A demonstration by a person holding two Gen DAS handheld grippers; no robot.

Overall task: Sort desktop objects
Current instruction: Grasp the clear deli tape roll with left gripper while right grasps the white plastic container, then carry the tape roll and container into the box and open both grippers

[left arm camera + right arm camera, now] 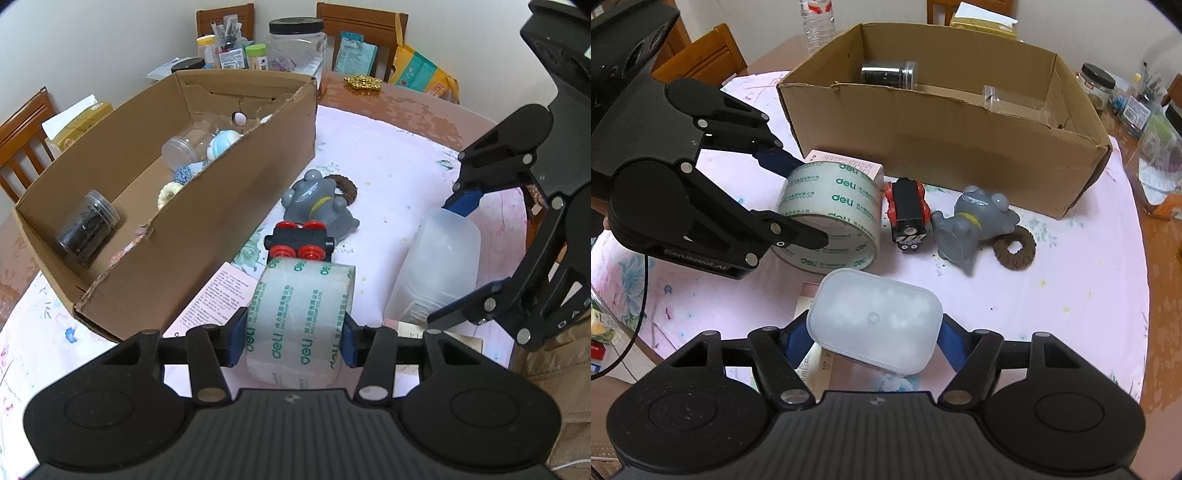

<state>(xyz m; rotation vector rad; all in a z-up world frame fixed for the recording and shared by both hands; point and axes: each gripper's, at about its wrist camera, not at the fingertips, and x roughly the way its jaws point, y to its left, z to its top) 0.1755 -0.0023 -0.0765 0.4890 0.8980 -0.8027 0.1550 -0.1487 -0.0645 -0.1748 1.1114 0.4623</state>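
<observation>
While the left gripper point(293, 332) clamps its blue pads on the tape roll point(301, 321), which stands on edge on the pink cloth point(388, 166), the right gripper point(875, 341) brackets the frosted plastic tub point(875, 325) nearer the table edge; I cannot tell whether its pads press yet. Beyond sit a toy train car point(908, 212), grey rubber figure point(971, 225) and brown ring point(1015, 249), unsorted. Farther off, the cardboard box point(236, 177) already holds two jars and small items, so sorting looks partway done.
</observation>
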